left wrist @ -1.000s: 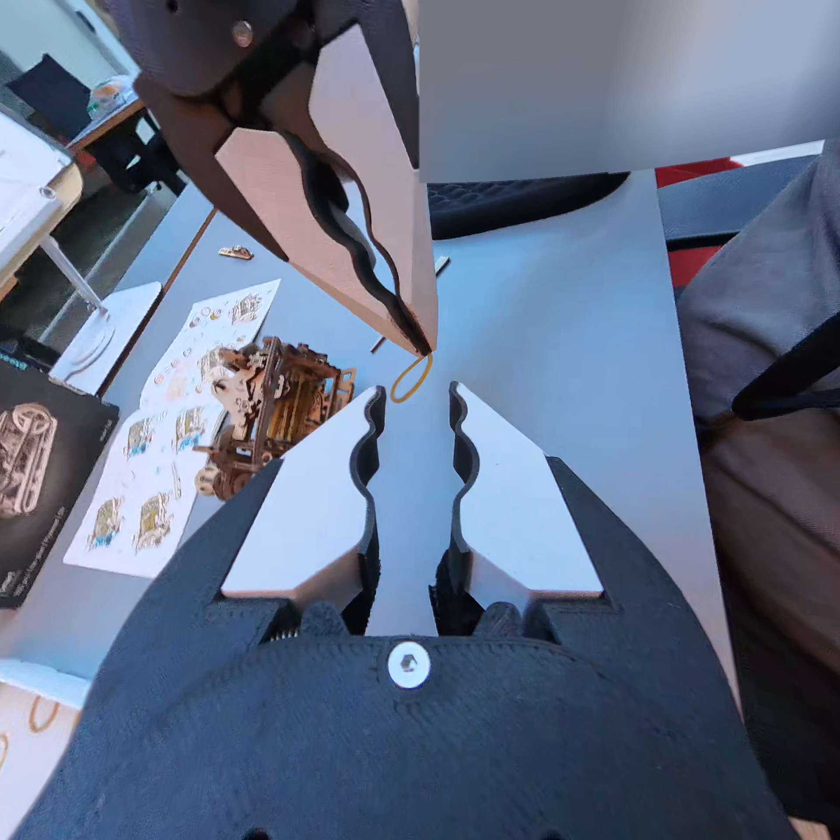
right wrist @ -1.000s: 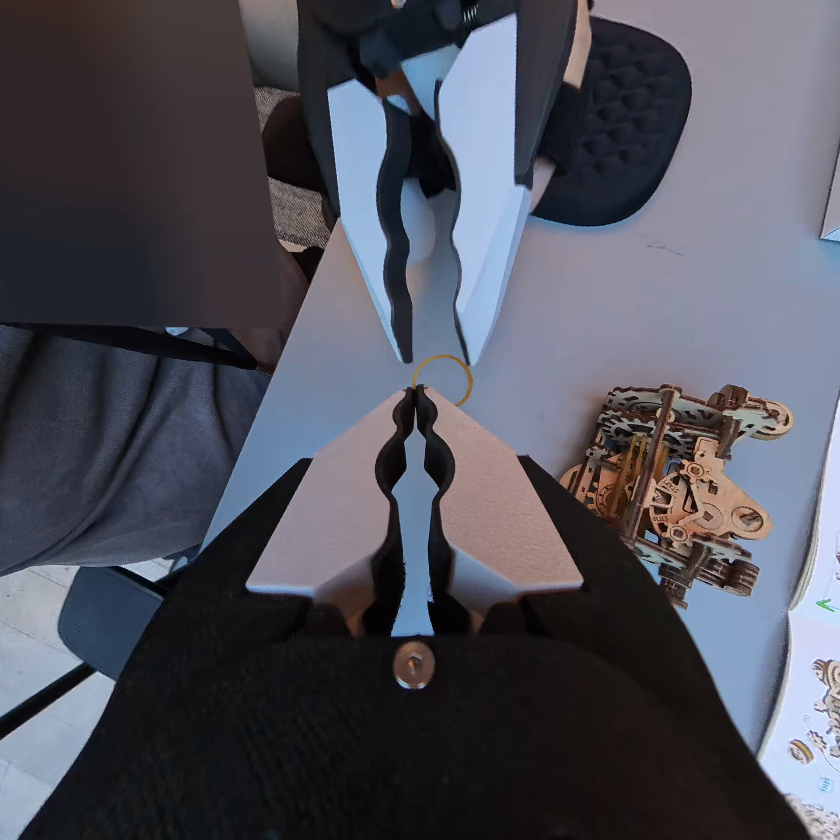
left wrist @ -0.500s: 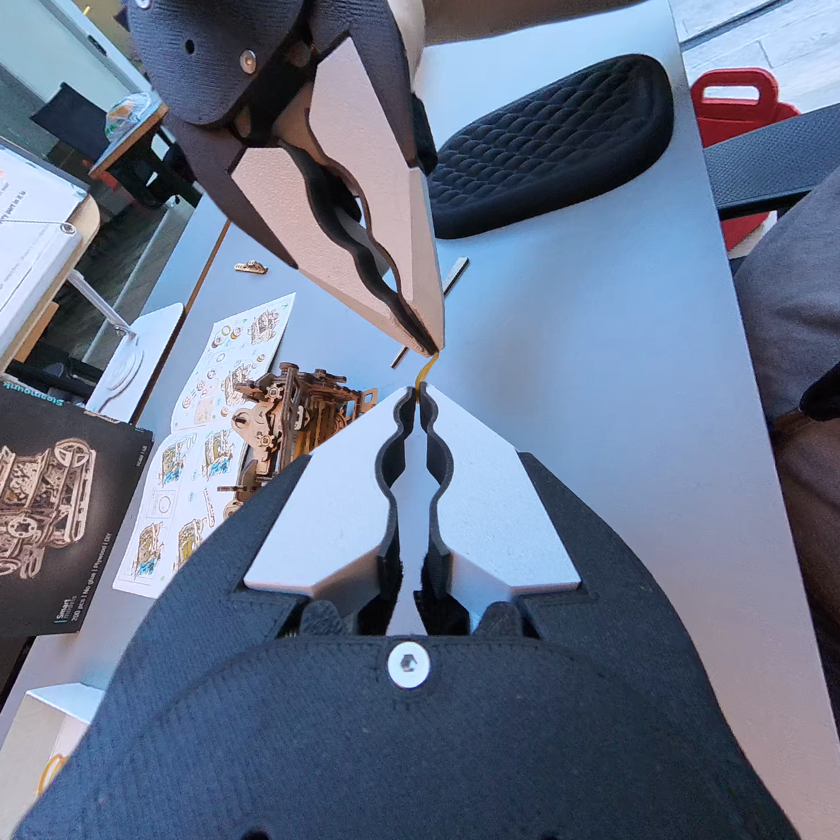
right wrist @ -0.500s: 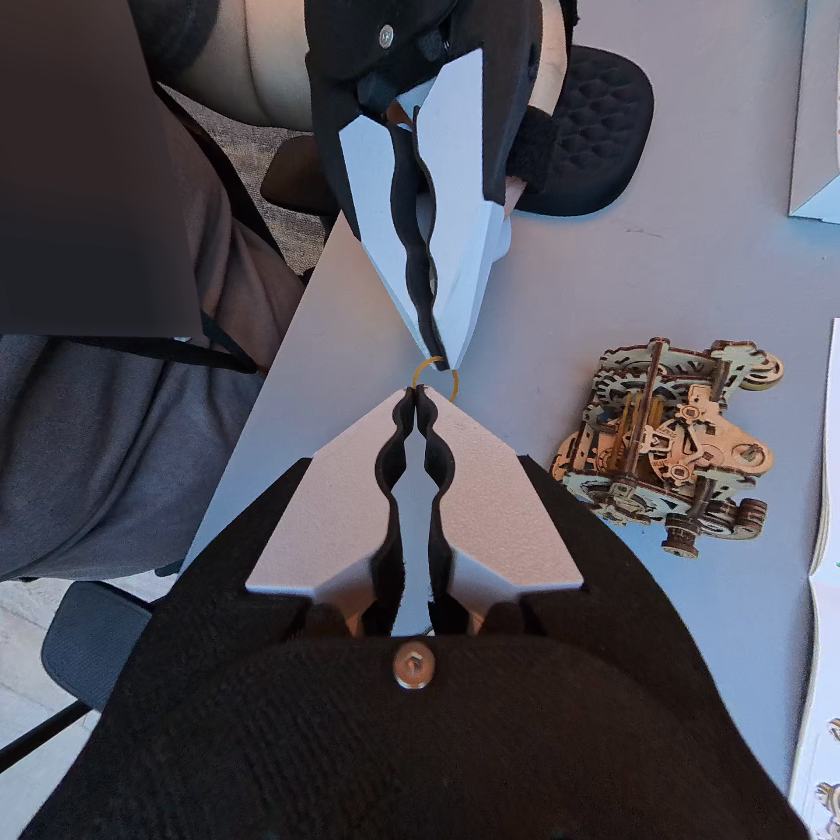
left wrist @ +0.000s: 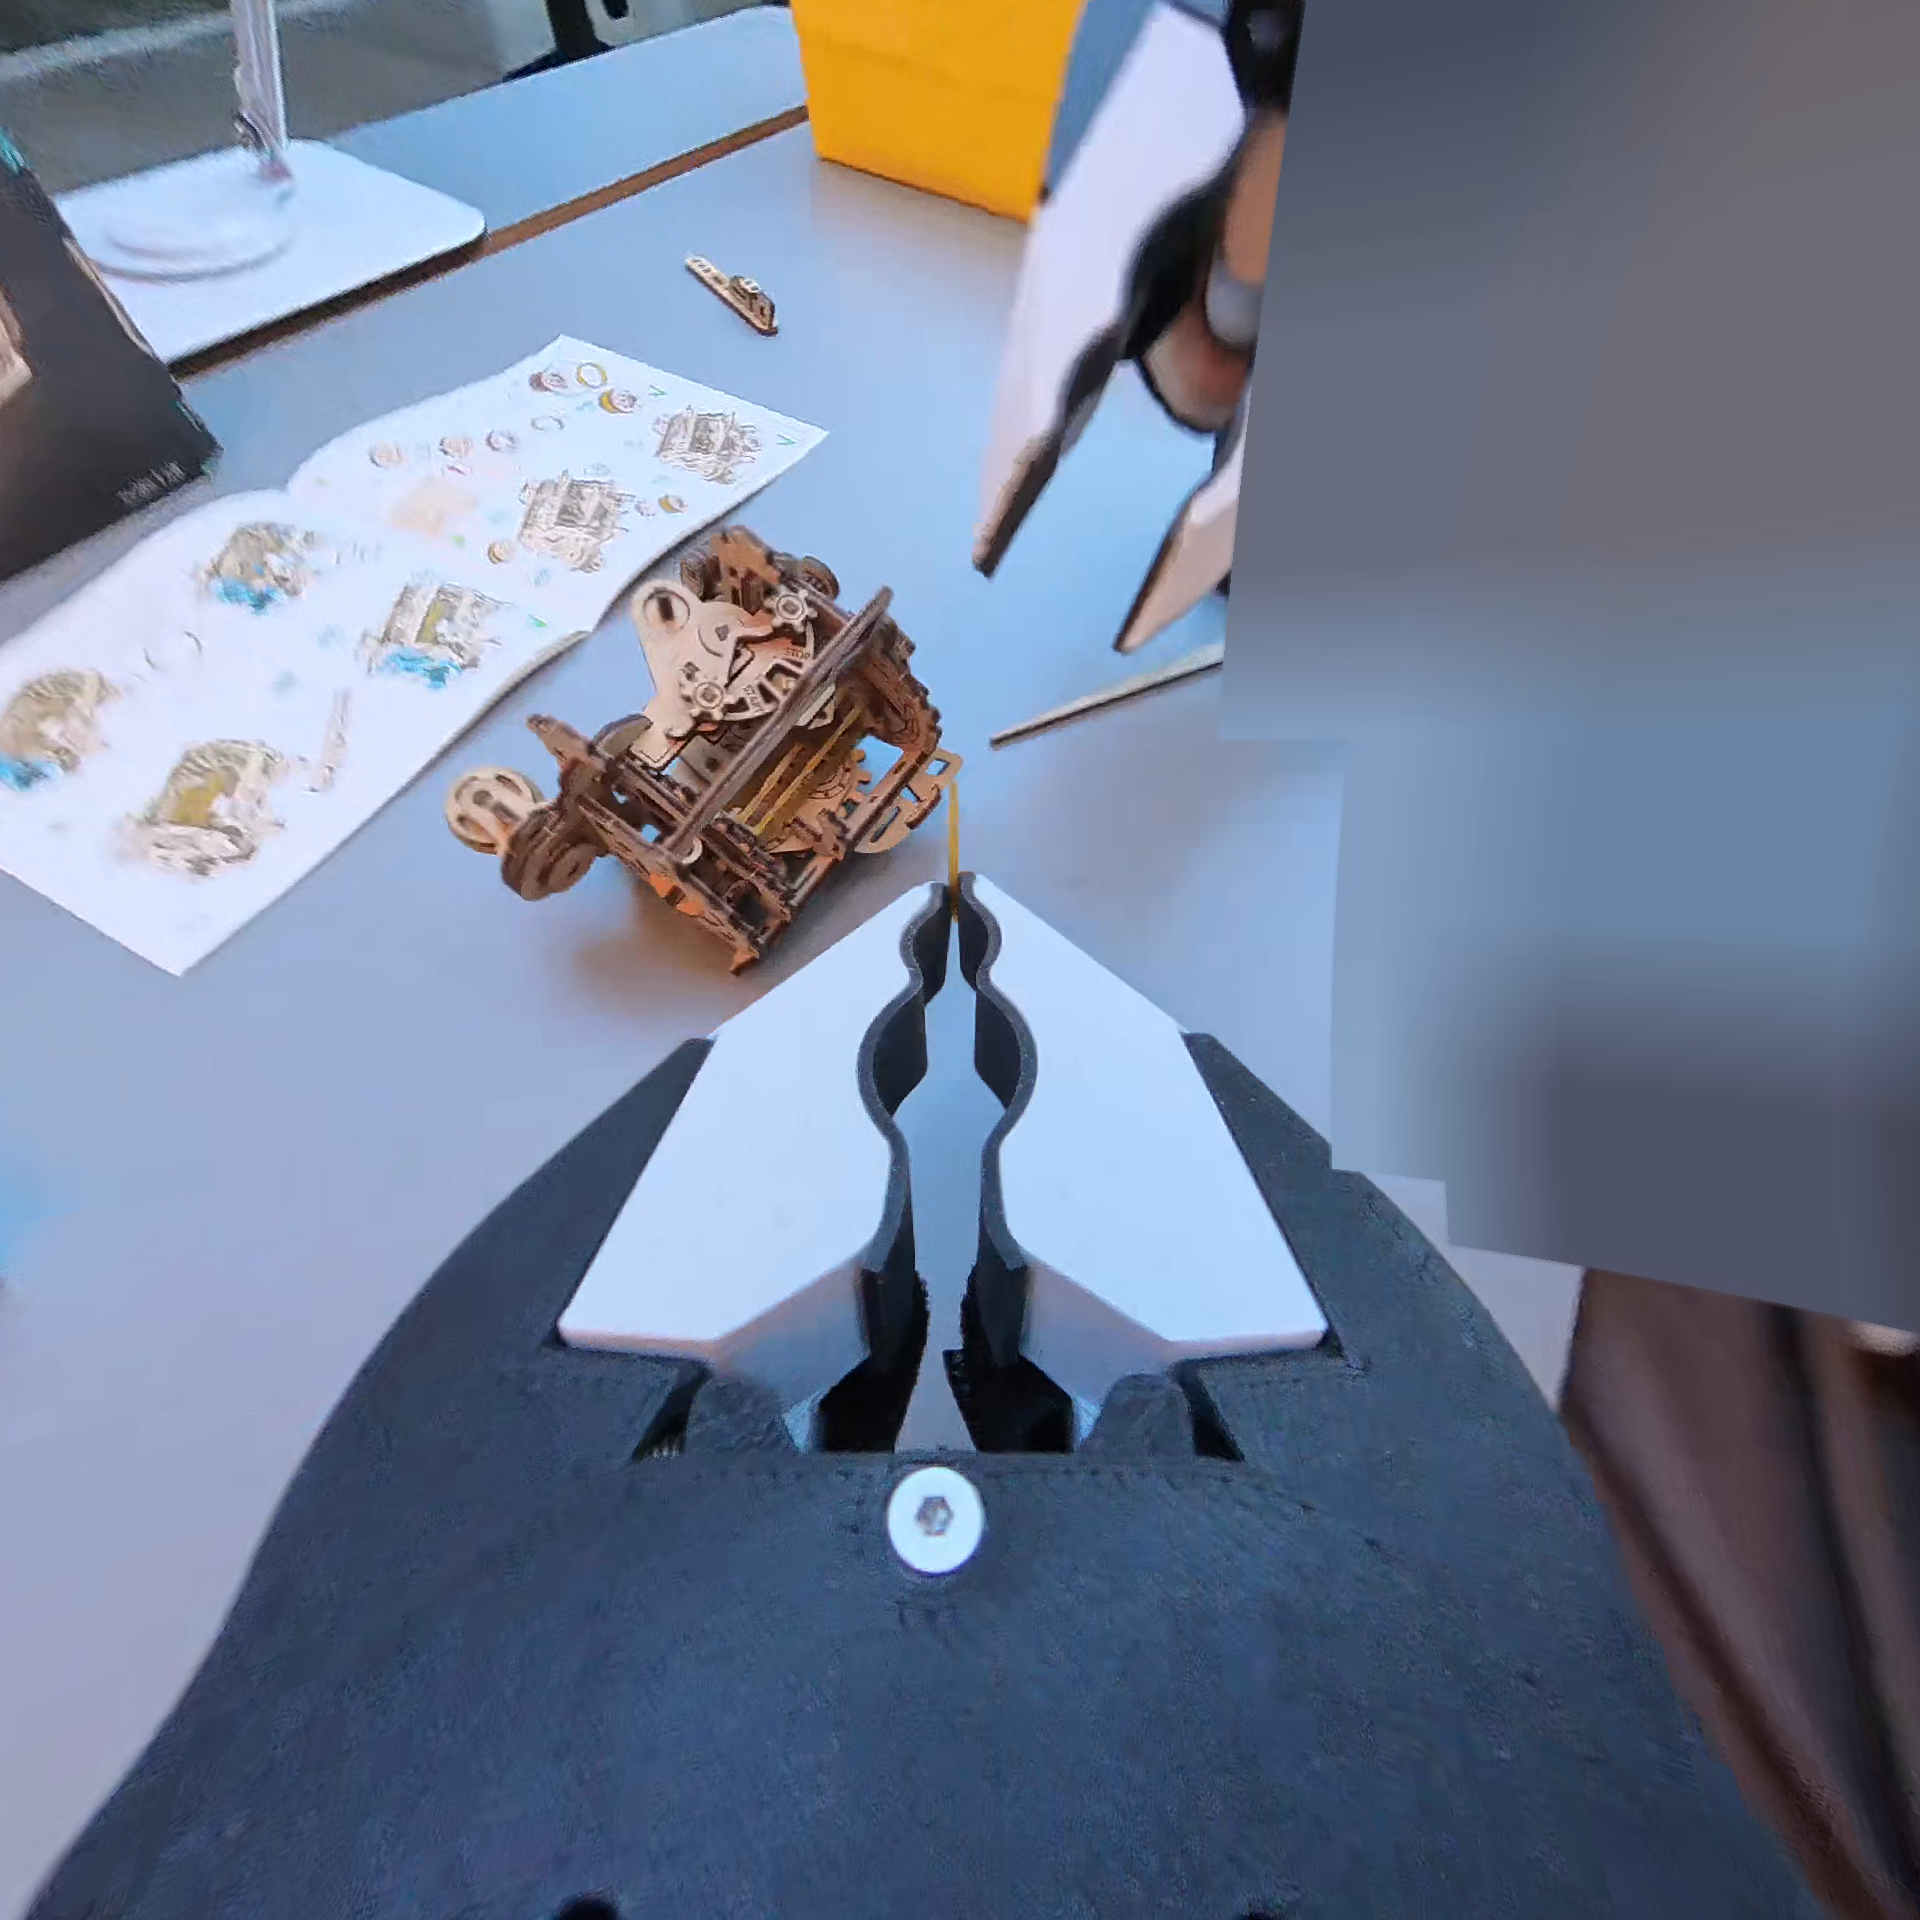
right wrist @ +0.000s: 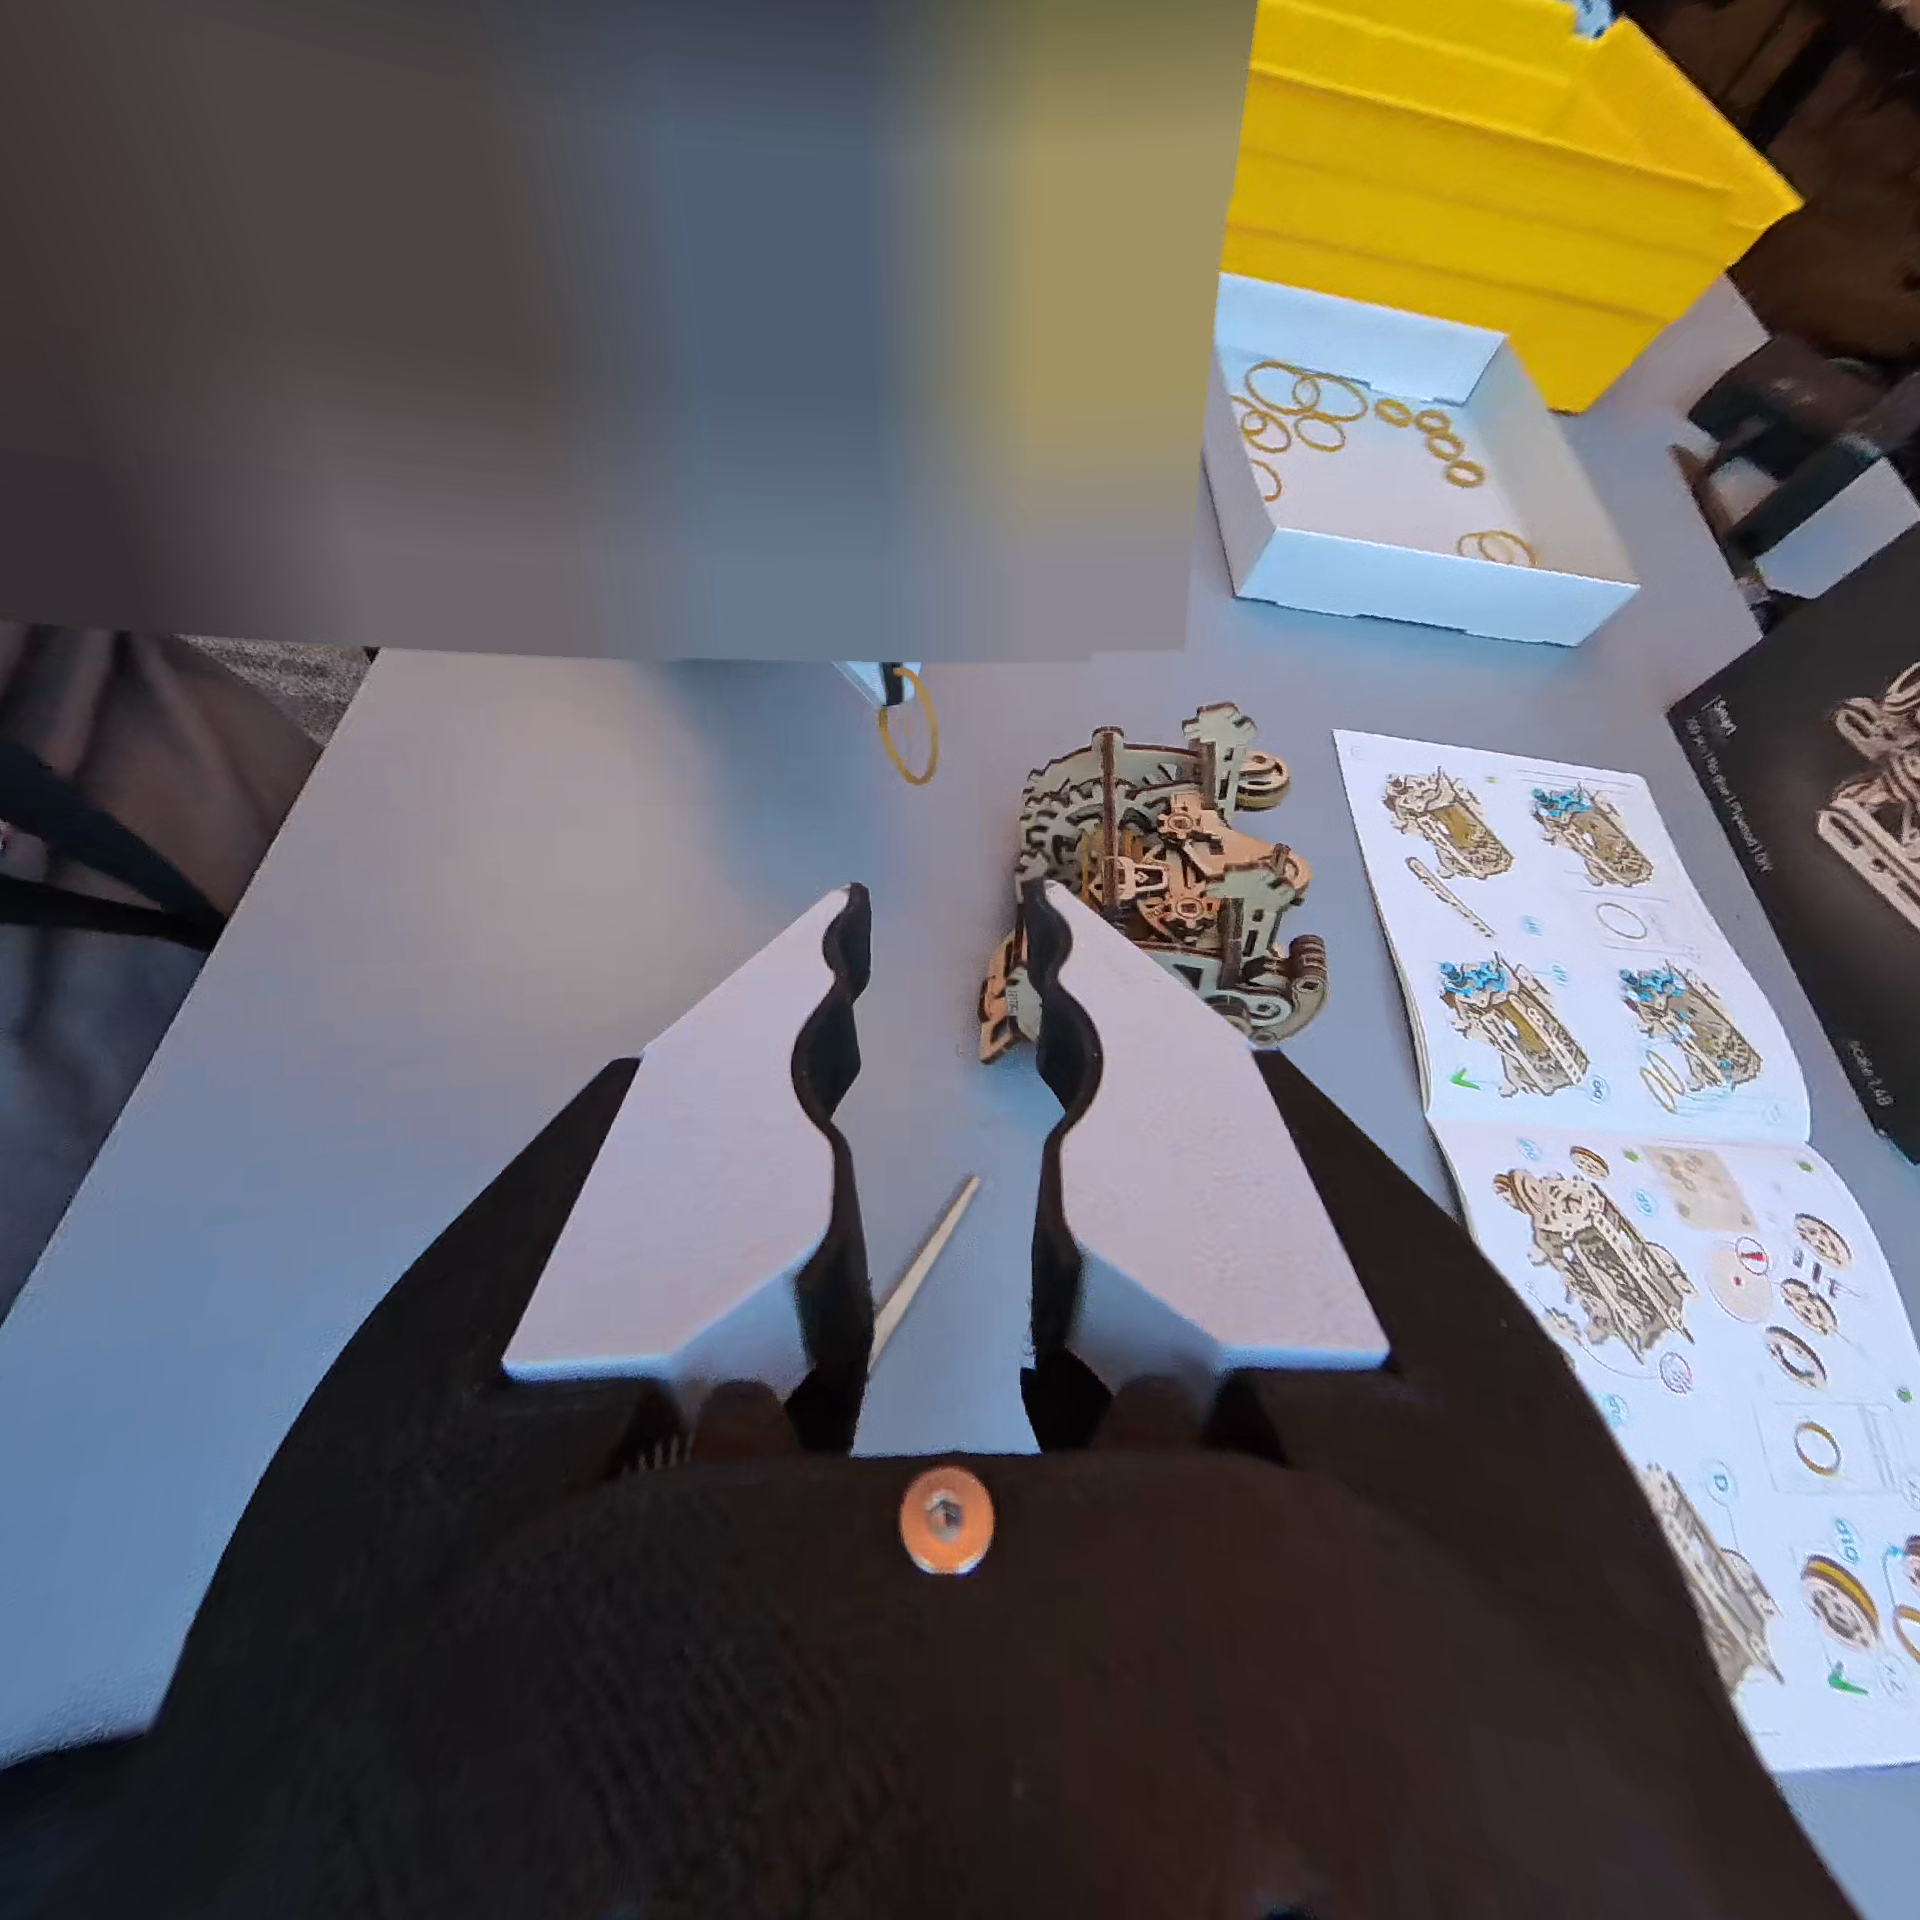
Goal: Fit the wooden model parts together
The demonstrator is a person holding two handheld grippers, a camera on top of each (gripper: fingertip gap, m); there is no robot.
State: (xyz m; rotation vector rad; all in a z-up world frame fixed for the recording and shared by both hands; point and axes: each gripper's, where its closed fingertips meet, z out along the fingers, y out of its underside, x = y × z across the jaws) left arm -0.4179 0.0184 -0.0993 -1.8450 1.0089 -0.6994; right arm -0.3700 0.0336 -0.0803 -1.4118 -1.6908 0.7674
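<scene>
My left gripper (left wrist: 951,891) is shut on a thin yellow rubber band (left wrist: 952,831), seen edge-on at its tips. The band also shows as a loop in the right wrist view (right wrist: 902,771), a little apart from the wooden model. The half-built wooden gear model (left wrist: 717,748) lies on the grey table just left of and beyond the left gripper. My right gripper (right wrist: 945,904) is open and empty, its right fingertip over the model's (right wrist: 1153,894) near edge. It shows farther off in the left wrist view (left wrist: 1060,603). The left gripper's tip (right wrist: 873,681) peeks from under a blurred patch.
An open instruction booklet (right wrist: 1558,987) and a black kit box (right wrist: 1829,862) lie right of the model. A white tray (right wrist: 1434,597) holds several rubber bands, with yellow bins (right wrist: 1455,177) behind. A thin wooden stick (right wrist: 925,1278) lies under my right gripper. A small wooden piece (left wrist: 732,294) lies far back. Spacing between my two grippers at the tips: around 6 centimeters.
The left gripper closed on the band that the right gripper held. The right gripper then let go and opened. Both grippers have moved over beside the wooden model.
</scene>
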